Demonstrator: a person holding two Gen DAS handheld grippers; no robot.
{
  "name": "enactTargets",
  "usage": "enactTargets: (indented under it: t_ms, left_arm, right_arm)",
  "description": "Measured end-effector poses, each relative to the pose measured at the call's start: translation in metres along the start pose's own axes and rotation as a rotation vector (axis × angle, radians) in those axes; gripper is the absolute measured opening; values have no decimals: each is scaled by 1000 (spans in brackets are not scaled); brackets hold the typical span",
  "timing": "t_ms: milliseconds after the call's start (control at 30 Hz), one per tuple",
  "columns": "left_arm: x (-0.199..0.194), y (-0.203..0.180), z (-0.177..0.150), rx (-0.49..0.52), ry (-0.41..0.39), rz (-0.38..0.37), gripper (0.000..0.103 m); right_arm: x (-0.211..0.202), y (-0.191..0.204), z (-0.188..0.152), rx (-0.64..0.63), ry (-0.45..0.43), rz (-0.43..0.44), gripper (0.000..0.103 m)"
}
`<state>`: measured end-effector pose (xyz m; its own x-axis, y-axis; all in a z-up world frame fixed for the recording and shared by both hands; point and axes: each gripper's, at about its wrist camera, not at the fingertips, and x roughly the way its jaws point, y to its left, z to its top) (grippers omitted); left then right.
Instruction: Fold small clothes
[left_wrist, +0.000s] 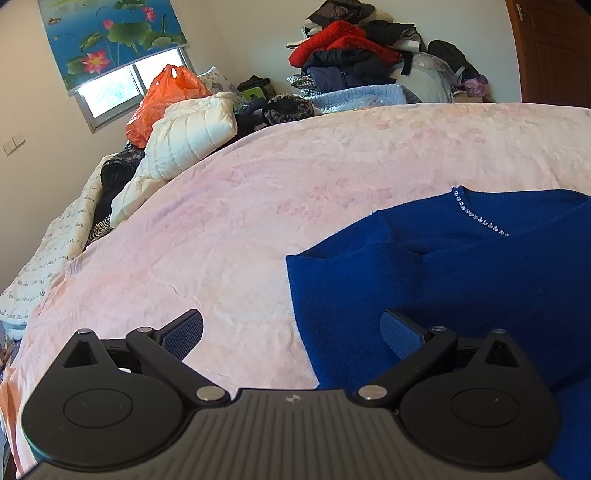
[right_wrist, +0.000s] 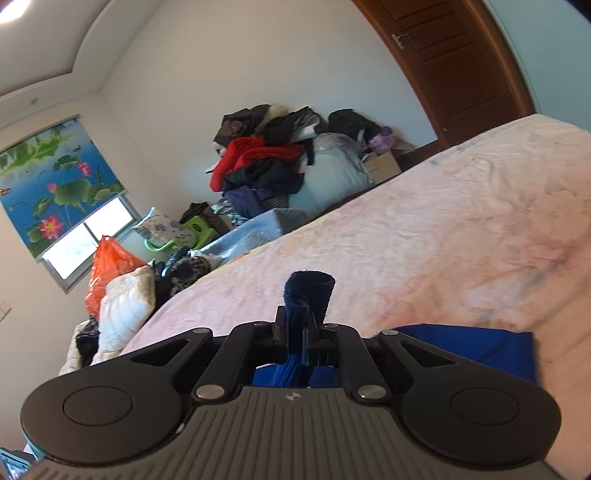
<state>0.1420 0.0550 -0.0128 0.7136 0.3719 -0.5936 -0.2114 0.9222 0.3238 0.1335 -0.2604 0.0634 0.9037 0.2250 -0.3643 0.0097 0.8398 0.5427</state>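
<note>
A royal-blue knit top with a row of small rhinestones at its neckline lies partly folded on the pink bed cover. My left gripper is open and empty, low over the garment's left edge, its right finger above the blue cloth and its left finger above the cover. In the right wrist view my right gripper is shut on a pinched fold of the blue top, which sticks up between the fingers. More of the top hangs or lies below it on the cover.
A white quilted jacket, an orange plastic bag and dark clothes lie at the bed's far left. A tall pile of clothes stands against the far wall. A wooden door is at the right.
</note>
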Motion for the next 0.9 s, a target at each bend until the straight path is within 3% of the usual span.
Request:
enactTargets:
  t_ms: [533,900]
  left_arm:
    - [-23,0,-5,-6,12,-120,103]
    - [-31,4,-10,-28,35,-194,103]
  right_arm:
    - [-1,-64,-40,45,51,-155,11]
    - [11,-73,-46,16,84,-203,13]
